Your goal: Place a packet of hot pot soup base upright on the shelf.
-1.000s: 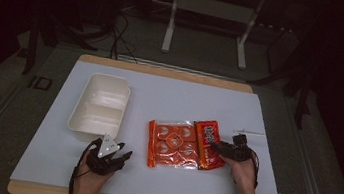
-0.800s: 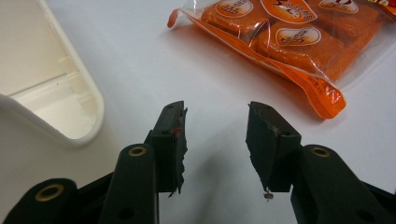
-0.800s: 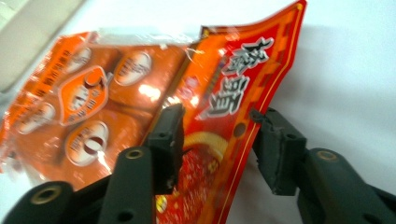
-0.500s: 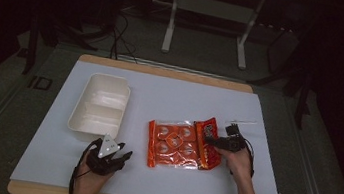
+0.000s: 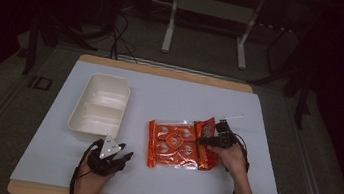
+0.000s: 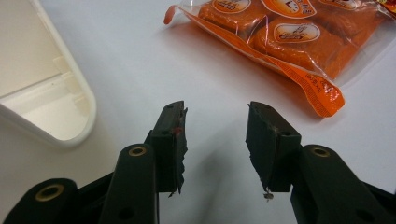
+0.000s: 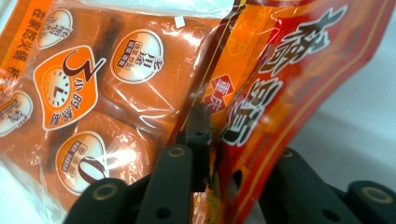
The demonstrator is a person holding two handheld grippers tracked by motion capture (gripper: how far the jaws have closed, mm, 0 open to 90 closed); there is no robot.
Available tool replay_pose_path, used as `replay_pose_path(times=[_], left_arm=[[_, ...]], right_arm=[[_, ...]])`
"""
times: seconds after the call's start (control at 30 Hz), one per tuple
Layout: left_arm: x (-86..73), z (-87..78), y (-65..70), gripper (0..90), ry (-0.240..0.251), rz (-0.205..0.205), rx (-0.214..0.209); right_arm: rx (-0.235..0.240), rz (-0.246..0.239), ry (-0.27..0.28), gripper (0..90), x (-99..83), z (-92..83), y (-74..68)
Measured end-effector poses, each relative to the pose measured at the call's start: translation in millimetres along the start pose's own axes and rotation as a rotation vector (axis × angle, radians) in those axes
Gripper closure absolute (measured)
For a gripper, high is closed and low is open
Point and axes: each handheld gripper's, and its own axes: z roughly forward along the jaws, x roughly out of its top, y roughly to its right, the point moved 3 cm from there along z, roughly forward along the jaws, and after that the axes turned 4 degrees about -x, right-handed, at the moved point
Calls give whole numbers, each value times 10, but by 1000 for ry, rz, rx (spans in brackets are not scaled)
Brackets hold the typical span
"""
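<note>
At table's near right, right gripper (image 5: 210,141) clamped on orange snack pack (image 5: 176,143), jaws just closing. Left gripper (image 5: 110,158) agape, idle. White mat (image 5: 169,101), white tray (image 5: 100,109), dark room. Pack edge lifted since earlier.

- Left gripper (image 5: 124,156), lower left of the high view, rests low in the person's left hand (image 5: 91,177), its jaws spread apart with nothing between them.
- Right gripper (image 5: 203,140), right of centre, jaws just closing, pinched together; right hand (image 5: 232,158) behind, forearm running to the bottom edge.
</note>
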Motion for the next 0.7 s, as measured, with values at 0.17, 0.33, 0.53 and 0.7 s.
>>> replay_pose_path(times=[0.17,0.33,0.53,0.7], left_arm=[[1,2,5,574,1,4,-1],[1,1,7,574,-2,7,3],[0,3,5,575,-2,4,4],[1,-1,0,576,-1,1,5]], right_arm=[[-59,-22,-14,822,17,3,-75],[-89,-64,-7,875,18,-6,-130],[-97,-75,10,888,8,-20,-144],[-114,-87,20,894,30,-55,-176]])
